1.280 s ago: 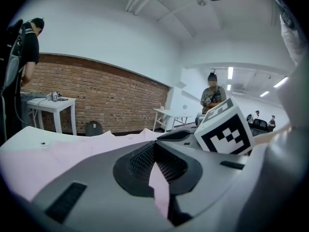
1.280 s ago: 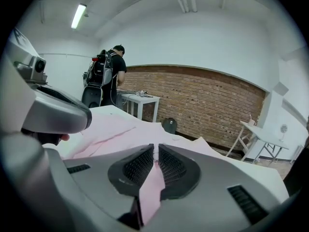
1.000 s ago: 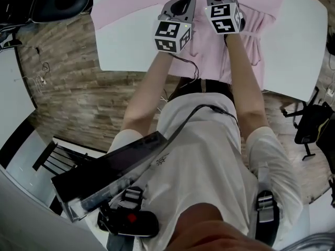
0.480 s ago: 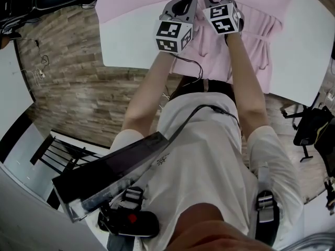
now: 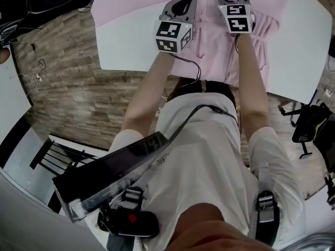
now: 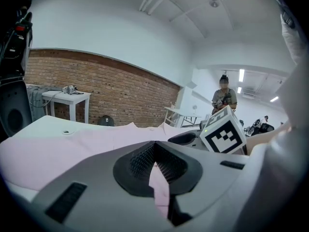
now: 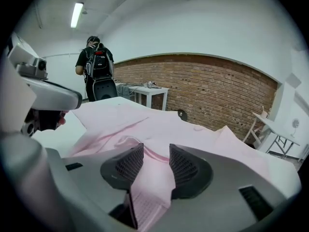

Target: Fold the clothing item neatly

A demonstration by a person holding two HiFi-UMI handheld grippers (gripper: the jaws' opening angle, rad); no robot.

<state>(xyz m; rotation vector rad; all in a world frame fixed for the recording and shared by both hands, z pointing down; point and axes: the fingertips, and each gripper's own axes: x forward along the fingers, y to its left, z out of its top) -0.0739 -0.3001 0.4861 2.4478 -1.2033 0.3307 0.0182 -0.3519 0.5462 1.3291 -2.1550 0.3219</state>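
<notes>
While left gripper is clamped on a pinch of the pink garment, right gripper jaws have just been opening, cloth lying loose btwn them. Garment's spread on the white table, reaching its near edge. Risk: w/ one side freed, any left-side tug skews the fold, prob. bunching it

Pale pink garment, white table, black-and-white marker cubes, brown plank floor.

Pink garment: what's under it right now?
The pink garment lies spread on the white table, whose top shows at both sides. Anything else beneath is covered by the fabric.
</notes>
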